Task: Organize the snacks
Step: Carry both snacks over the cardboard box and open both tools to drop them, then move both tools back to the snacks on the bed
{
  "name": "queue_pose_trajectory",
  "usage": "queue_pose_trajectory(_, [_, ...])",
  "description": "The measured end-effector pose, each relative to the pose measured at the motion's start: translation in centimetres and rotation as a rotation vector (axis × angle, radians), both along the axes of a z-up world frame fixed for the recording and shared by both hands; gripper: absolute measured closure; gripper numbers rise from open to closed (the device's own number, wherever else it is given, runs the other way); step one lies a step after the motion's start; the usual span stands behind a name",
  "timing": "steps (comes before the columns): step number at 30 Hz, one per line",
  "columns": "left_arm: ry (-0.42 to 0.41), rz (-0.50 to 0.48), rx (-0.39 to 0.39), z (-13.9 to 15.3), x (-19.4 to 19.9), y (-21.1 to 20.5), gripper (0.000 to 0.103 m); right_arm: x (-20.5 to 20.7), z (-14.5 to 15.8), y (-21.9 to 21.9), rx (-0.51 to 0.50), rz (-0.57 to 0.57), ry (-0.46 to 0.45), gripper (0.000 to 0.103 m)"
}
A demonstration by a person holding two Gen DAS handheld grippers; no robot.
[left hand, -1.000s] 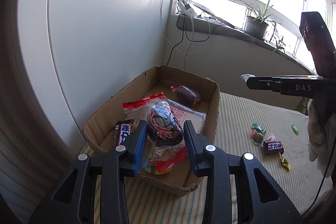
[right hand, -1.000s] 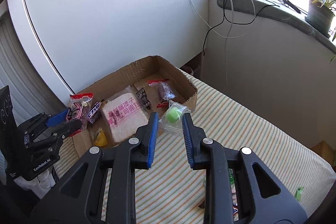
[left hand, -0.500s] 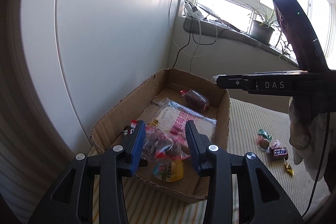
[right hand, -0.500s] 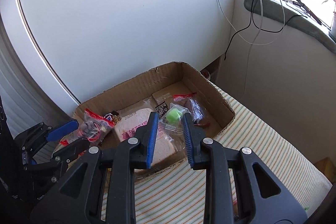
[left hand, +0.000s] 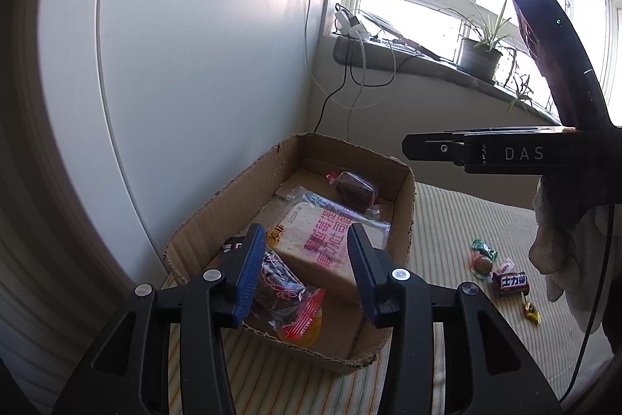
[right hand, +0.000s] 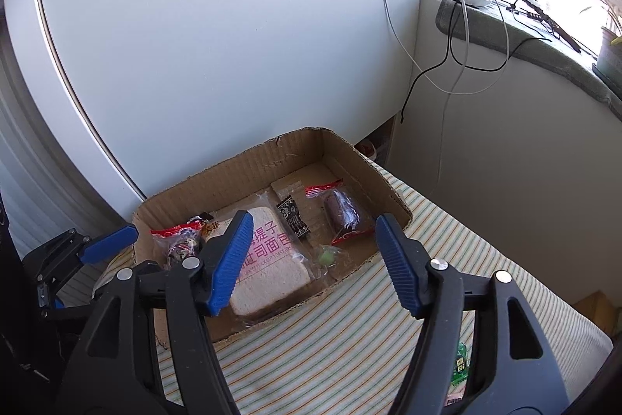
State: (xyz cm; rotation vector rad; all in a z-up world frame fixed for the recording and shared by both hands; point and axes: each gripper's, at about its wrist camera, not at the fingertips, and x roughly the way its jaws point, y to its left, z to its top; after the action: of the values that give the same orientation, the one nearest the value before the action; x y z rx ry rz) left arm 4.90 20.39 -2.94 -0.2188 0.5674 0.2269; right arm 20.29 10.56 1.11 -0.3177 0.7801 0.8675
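A cardboard box (left hand: 404, 205) (right hand: 233, 174) on the striped table holds a bread packet (left hand: 330, 244) (right hand: 268, 275), a dark cake in red wrap (left hand: 355, 189) (right hand: 342, 212) and other snacks. My left gripper (left hand: 301, 271) is open above the box's near end; a dark snack in red-edged wrap (left hand: 283, 294) (right hand: 179, 244) lies below it in the box. My right gripper (right hand: 315, 255) is open over the box; a green candy in clear wrap (right hand: 326, 255) lies in the box beneath it.
Loose candies (left hand: 482, 261) and a chocolate bar (left hand: 513, 282) lie on the table right of the box. A green packet (right hand: 460, 364) lies near the right gripper. A white wall stands behind the box; a windowsill with cables and a plant (left hand: 482, 53) is at the back right.
Both grippers opened over the box. The left let go of the dark snack and the right let go of the green candy; both now lie in the box.
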Motion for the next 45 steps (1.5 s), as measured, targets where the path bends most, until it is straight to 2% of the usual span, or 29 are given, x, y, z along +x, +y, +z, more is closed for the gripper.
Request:
queue_pose_trajectory(7, [-0.008,-0.017,0.018,0.8,-0.2,-1.2,0.060,-0.2,1.1,-2.0,0.007,-0.030,-0.021,0.034])
queue_pose_trajectory(11, [-0.012,-0.036,0.028,1.3,-0.2,-2.3,0.056,-0.4,1.8,-3.8,0.023,-0.043,-0.023,0.034])
queue_pose_trajectory(13, [-0.012,-0.047,0.036,1.5,-0.1,-2.9,0.056,-0.5,2.1,-4.9,0.025,-0.051,-0.030,0.030])
queue_pose_trajectory(14, [-0.013,-0.053,0.041,1.6,-0.1,-3.3,0.055,-0.7,2.3,-5.6,0.027,-0.056,-0.036,0.028])
queue_pose_trajectory(16, [-0.016,-0.067,0.051,1.9,0.1,-4.1,0.044,-0.9,2.5,-6.9,0.028,-0.069,-0.048,0.022])
queue_pose_trajectory(21, [-0.010,-0.107,0.066,2.2,1.0,-6.3,0.034,-1.0,2.9,-10.5,0.013,-0.108,-0.062,0.013])
queue_pose_trajectory(27, [0.008,-0.166,0.074,2.0,2.1,-9.1,0.033,-1.4,3.1,-16.0,-0.019,-0.179,-0.103,0.013])
queue_pose_trajectory(37, [0.053,-0.319,0.029,0.4,4.0,-13.8,0.036,-0.8,2.1,-27.7,-0.026,-0.368,-0.136,0.013])
queue_pose_trajectory(39, [0.077,-0.357,0.030,0.0,4.5,-15.1,0.040,-0.6,1.5,-29.8,-0.038,-0.402,-0.128,0.013])
queue_pose_trajectory(45, [0.133,-0.457,-0.057,-1.7,6.0,-17.6,0.041,0.6,-1.2,-35.8,-0.039,-0.519,-0.039,0.013])
